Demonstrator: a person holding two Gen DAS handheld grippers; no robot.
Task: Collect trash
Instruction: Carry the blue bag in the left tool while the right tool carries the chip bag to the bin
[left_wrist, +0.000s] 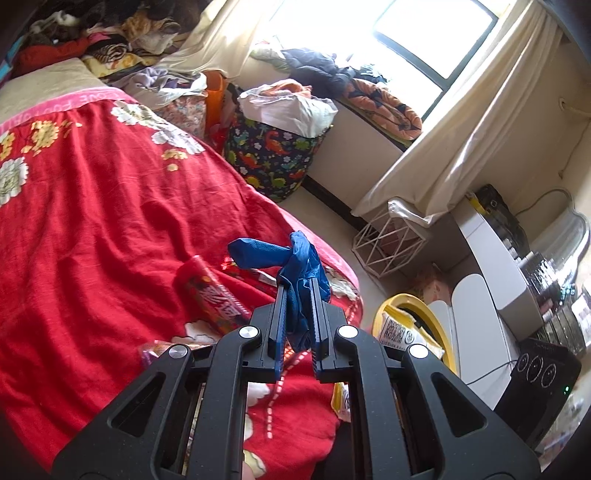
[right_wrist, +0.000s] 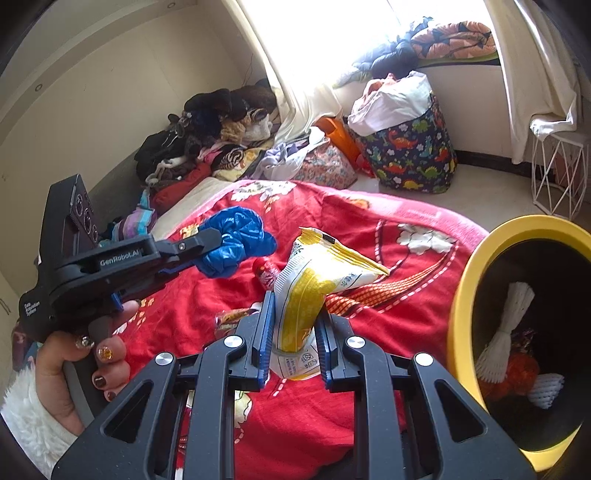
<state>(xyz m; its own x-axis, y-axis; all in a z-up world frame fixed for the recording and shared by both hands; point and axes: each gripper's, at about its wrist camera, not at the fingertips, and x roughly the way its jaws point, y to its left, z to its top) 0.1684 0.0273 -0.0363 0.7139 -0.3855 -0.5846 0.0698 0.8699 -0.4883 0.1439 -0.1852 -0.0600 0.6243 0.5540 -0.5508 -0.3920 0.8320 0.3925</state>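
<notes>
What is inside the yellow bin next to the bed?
Inside the yellow bin lie white foam netting, another white piece and something orange-red. The bottom is dark, so anything underneath them cannot be seen.

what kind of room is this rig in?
Almost certainly a lived-in bedroom: a bed under a red floral blanket, loose clothes piled at its head, a dinosaur-print fabric laundry hamper below a curtained window. A yellow-rimmed trash bin stands beside the bed.
</notes>
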